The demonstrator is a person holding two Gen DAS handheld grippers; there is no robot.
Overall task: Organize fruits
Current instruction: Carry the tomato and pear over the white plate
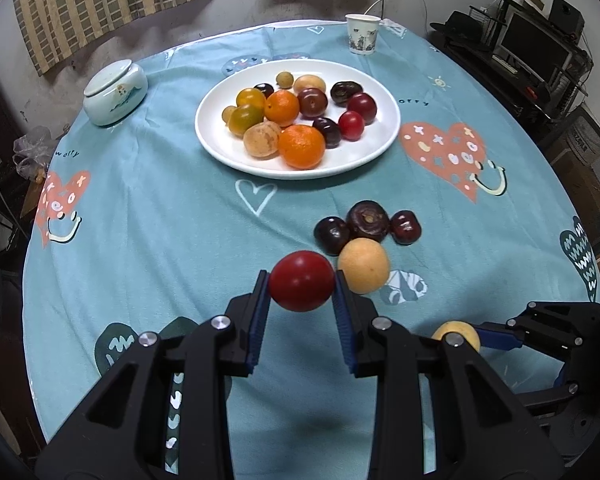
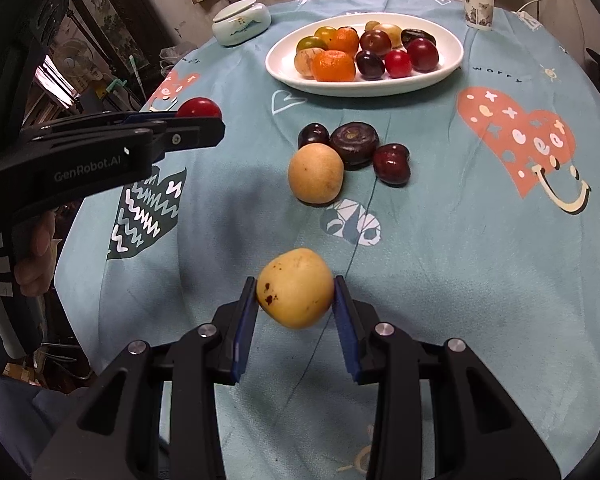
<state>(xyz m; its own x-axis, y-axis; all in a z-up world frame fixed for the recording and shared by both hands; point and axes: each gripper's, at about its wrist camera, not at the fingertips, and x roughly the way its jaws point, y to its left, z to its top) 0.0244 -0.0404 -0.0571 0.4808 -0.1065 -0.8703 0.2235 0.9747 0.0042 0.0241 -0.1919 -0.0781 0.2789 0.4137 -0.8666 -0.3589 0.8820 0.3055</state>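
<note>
Nearest the left wrist cam, the left gripper (image 1: 301,286) is clamped on a red plum (image 1: 301,286), blue pads pressing both sides, fruit held clear above the tablecloth (image 1: 160,220); its underside and the cloth right below are hidden by the jaws' black frames. From the right wrist cam the same fruit is only half seen, a red dome behind the left tool's black arm, and part of a hand (image 2: 34,252) grips that handle at the frame edge, mostly cut off. The right gripper (image 2: 295,289) is clamped on a yellow fruit w/ dark spots (image 2: 295,289), pads on both sides, also off the cloth; in the left cam it shows only as a yellow sliver behind a screw, so its shape can't be read there. Next out, a loose group on the cloth: a pale yellow-tan round fruit (image 2: 315,173), touching or nearly touching a large dark purple fruit (image 2: 354,143), w/ two smaller dark plums, one behind the tan fruit (image 2: 313,135) & one on the right (image 2: 392,164); the rear one is partly blocked. Farther, a white plate (image 1: 376,152) holds mixed fruit: two tangerines, red & dark plums, tan and greenish-orange pieces; the back ones overlap, so exact count & kinds are unclear. Beyond, a lidded ceramic jar (image 1: 114,94) at left and a paper cup (image 1: 362,34) at the far right edge of the table. Bkgd curtains and shelves are warped by the fisheye.
</note>
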